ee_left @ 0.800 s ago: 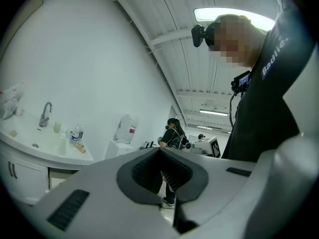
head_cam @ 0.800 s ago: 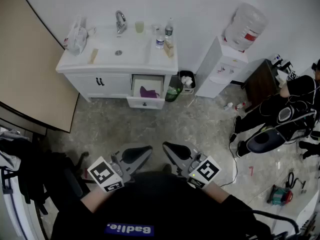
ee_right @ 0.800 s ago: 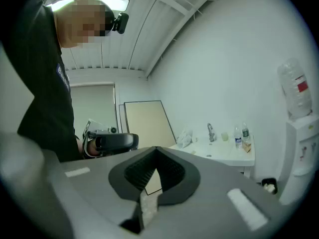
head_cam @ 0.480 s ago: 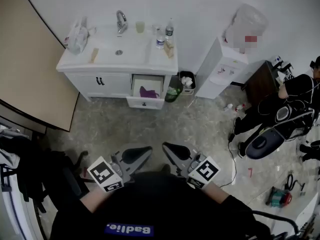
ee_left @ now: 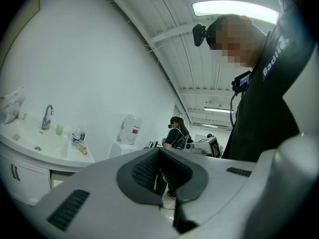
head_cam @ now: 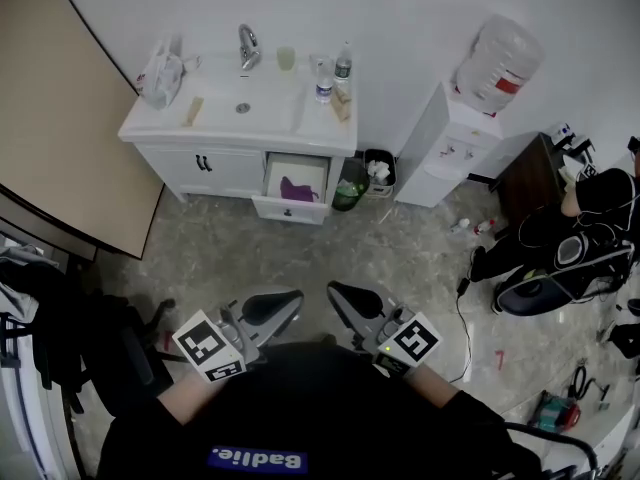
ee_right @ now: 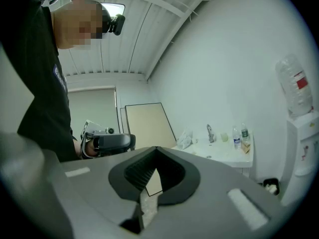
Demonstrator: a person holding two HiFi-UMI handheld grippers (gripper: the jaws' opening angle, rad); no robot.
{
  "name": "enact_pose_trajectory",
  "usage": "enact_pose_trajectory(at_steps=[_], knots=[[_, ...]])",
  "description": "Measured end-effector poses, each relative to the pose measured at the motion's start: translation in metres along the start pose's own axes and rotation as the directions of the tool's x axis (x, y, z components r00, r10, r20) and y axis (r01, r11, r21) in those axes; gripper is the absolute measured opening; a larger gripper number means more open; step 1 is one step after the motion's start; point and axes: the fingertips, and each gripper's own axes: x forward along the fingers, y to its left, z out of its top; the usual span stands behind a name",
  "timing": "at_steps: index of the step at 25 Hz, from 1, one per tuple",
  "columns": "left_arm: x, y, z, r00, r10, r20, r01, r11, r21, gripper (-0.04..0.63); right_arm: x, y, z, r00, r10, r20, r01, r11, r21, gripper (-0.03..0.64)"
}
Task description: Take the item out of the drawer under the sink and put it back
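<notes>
A white sink cabinet (head_cam: 215, 163) stands against the far wall. Its right-hand drawer (head_cam: 292, 205) is pulled open, and a purple item (head_cam: 294, 188) lies inside. Both grippers are held low against my body, far from the cabinet. The left gripper (head_cam: 288, 302) is shut and holds nothing; its closed tips (ee_left: 159, 151) show in the left gripper view. My right gripper (head_cam: 338, 295) is likewise shut and empty, jaws meeting in the right gripper view (ee_right: 156, 150). The sink (ee_right: 219, 151) appears small beyond them.
A water dispenser (head_cam: 452, 138) stands right of the cabinet, with a small bin (head_cam: 378, 167) and a green bottle (head_cam: 347, 188) between them. Bottles (head_cam: 342, 61) and a plastic bag (head_cam: 160, 68) sit on the counter. A person (head_cam: 585, 233) crouches at right. A beige board (head_cam: 60, 148) leans at left.
The head view has shifted slightly, so the cabinet sits a little further right in the picture. Both grippers stay shut in the same place.
</notes>
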Motion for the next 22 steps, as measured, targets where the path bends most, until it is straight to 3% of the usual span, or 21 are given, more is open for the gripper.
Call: enact_pose_trajectory(at_steps=[6, 11, 16, 22], knots=[[0.022, 0.001, -0.004, 0.998, 0.066, 0.010, -0.066, 0.998, 0.020, -0.012, -0.013, -0.031, -0.008, 0.999, 0.029, -0.022, -0.028, 0.999, 0.024, -0.006], [0.025, 0.027, -0.003, 0.995, 0.103, 0.008, -0.103, 0.994, 0.019, -0.012, 0.002, -0.051, -0.014, 0.998, 0.044, -0.043, -0.043, 0.999, 0.026, -0.006], [0.036, 0.082, 0.013, 0.996, 0.086, 0.035, -0.087, 0.996, 0.022, -0.011, 0.040, -0.091, -0.011, 0.998, 0.006, -0.060, -0.005, 1.000, 0.017, -0.006], [0.035, 0.189, 0.036, 0.998, 0.053, 0.046, -0.053, 0.998, 0.012, -0.011, 0.135, -0.144, -0.019, 0.989, -0.043, -0.138, 0.046, 0.999, 0.017, -0.006]])
